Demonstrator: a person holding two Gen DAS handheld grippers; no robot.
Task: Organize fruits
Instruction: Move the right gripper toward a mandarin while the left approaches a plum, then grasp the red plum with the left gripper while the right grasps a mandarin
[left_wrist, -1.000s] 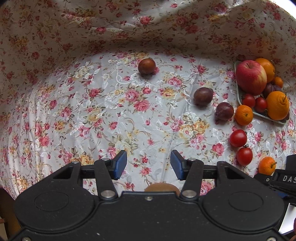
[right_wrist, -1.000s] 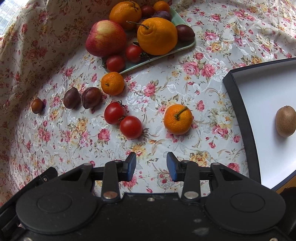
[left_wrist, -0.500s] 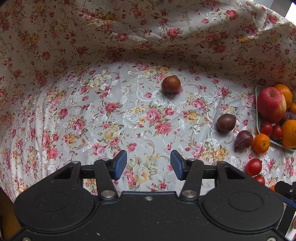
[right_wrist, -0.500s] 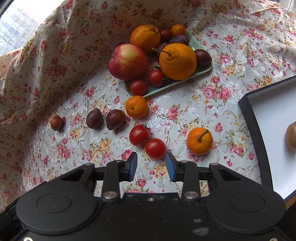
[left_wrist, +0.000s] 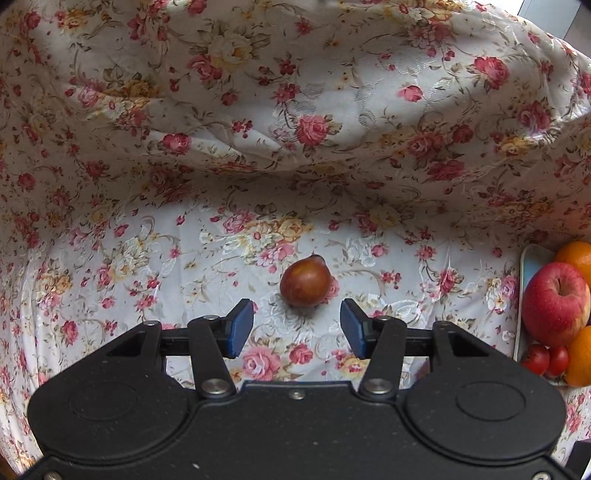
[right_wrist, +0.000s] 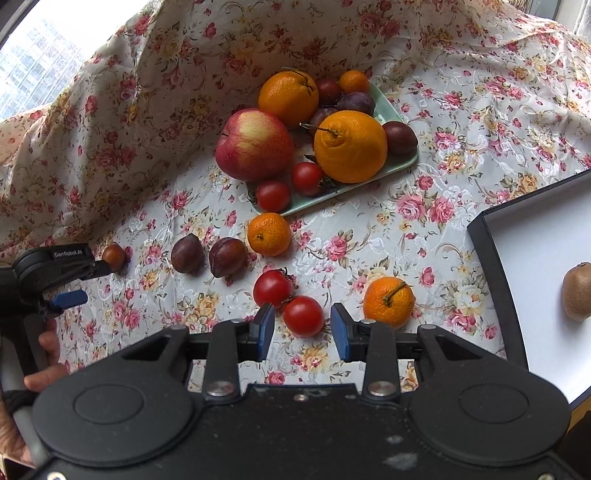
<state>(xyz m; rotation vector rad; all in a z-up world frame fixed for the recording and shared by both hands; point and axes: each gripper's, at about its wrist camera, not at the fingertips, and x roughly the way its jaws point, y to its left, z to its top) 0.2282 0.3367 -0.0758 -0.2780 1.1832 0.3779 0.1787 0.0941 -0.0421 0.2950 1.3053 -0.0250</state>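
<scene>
Floral tablecloth (right_wrist: 424, 229) — left gripper (right_wrist: 79, 284) reads "GenRobot.AI".

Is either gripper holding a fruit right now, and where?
Nothing is held. The left gripper stands open before a small brown fruit; the right gripper is open around a tomato.

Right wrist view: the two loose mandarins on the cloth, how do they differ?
The far mandarin lies next to the green tray, stem end a bare green dot; the near mandarin lies toward the black-edged box and keeps a woody stem. The near one looks a bit larger, but it's closer. Both are orange, loose on the floral cloth, untouched.
</scene>
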